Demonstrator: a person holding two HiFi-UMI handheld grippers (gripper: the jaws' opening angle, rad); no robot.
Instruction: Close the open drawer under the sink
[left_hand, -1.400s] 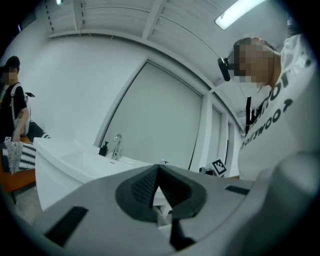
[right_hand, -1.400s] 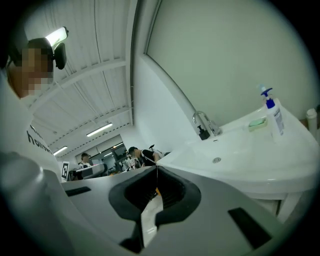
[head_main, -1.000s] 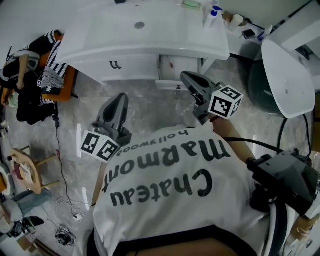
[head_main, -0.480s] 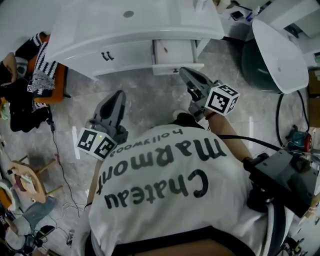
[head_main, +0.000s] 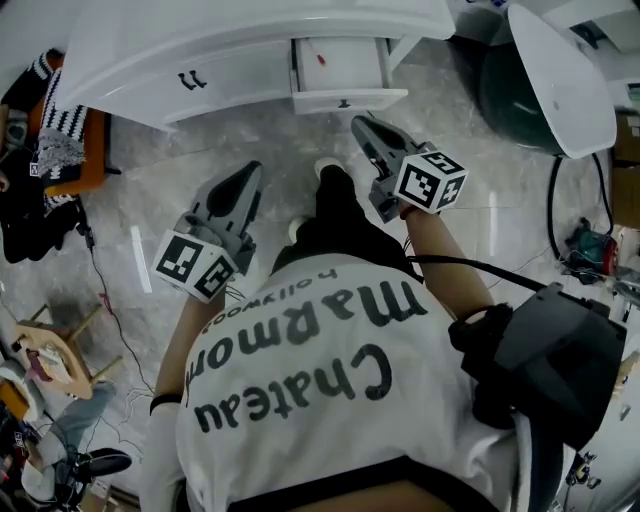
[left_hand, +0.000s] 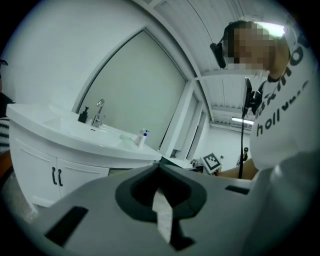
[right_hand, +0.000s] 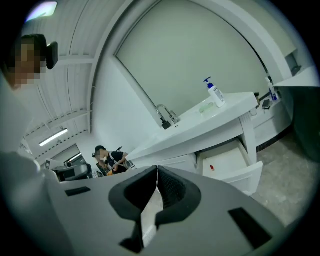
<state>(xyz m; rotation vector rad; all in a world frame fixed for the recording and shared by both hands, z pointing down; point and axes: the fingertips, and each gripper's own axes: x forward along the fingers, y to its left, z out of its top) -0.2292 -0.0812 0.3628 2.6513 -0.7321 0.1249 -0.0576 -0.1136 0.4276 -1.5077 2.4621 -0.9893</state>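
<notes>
The white sink cabinet (head_main: 200, 60) runs along the top of the head view. Its right-hand drawer (head_main: 338, 65) is pulled out, with a small red item (head_main: 320, 60) inside; the drawer front (head_main: 348, 98) faces me. My right gripper (head_main: 358, 125) is shut and empty, its tips just short of that front. In the right gripper view the drawer (right_hand: 227, 162) lies ahead and to the right of the right gripper (right_hand: 157, 169). My left gripper (head_main: 250, 170) is shut and empty, out over the floor before the cabinet doors (head_main: 187, 78). In the left gripper view, the left gripper (left_hand: 160, 165) points past the cabinet (left_hand: 75, 135).
A faucet (right_hand: 167, 117) and soap bottle (right_hand: 215, 94) stand on the countertop. A white oval lid (head_main: 560, 80) over a dark tub is at the right. A chair with striped cloth (head_main: 50, 130) stands left, and cables (head_main: 100, 290) lie on the marble floor. Another person (right_hand: 107, 157) stands far back.
Both grippers have sunk lower and come closer to the cabinet. The right gripper's tips now sit near the drawer front, and more of the drawer's inside shows.
</notes>
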